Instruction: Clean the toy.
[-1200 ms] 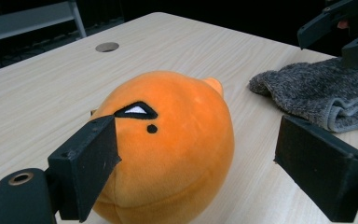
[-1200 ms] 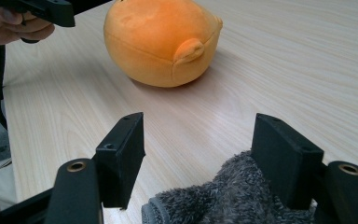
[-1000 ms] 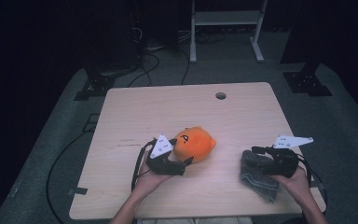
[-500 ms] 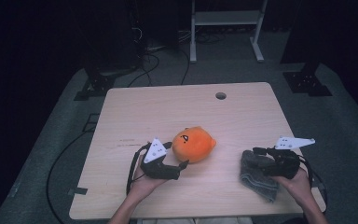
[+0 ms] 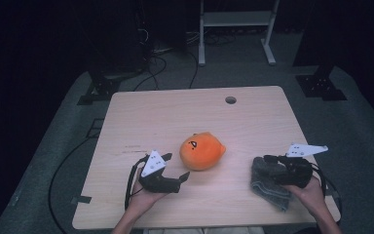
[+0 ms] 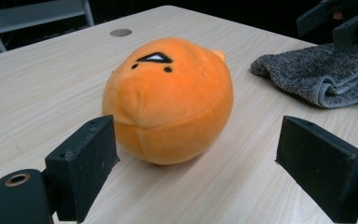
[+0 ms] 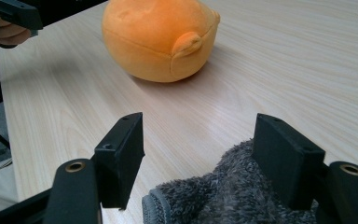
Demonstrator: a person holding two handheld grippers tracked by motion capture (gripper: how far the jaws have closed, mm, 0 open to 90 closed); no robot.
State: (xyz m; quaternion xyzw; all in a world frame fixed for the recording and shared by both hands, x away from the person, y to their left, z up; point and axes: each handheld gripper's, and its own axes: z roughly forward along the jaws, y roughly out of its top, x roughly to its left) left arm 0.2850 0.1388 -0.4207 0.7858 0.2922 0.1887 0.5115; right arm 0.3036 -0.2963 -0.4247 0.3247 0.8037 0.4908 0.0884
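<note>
A round orange plush (image 5: 202,151) with a small face lies on the wooden table (image 5: 175,112) near its middle. My left gripper (image 5: 177,170) rests just in front and left of it, open. In the left gripper view the plush (image 6: 168,100) sits a little ahead of the wide-apart jaws of the left gripper (image 6: 196,154), apart from both. A folded grey cloth (image 5: 268,185) lies at the front right. My right gripper (image 5: 268,165) stands over it, open. In the right gripper view the cloth (image 7: 233,196) bunches low between the spread jaws of the right gripper (image 7: 198,140), with the plush (image 7: 161,37) farther off.
A small round hole (image 5: 231,100) sits near the table's far edge. Bare wood stretches across the back and left of the table. Beyond it are a dark floor with cables (image 5: 151,48) and a white frame (image 5: 236,19).
My left gripper has drawn back from the plush toward the front left. The plush, the cloth and the right gripper have stayed put.
</note>
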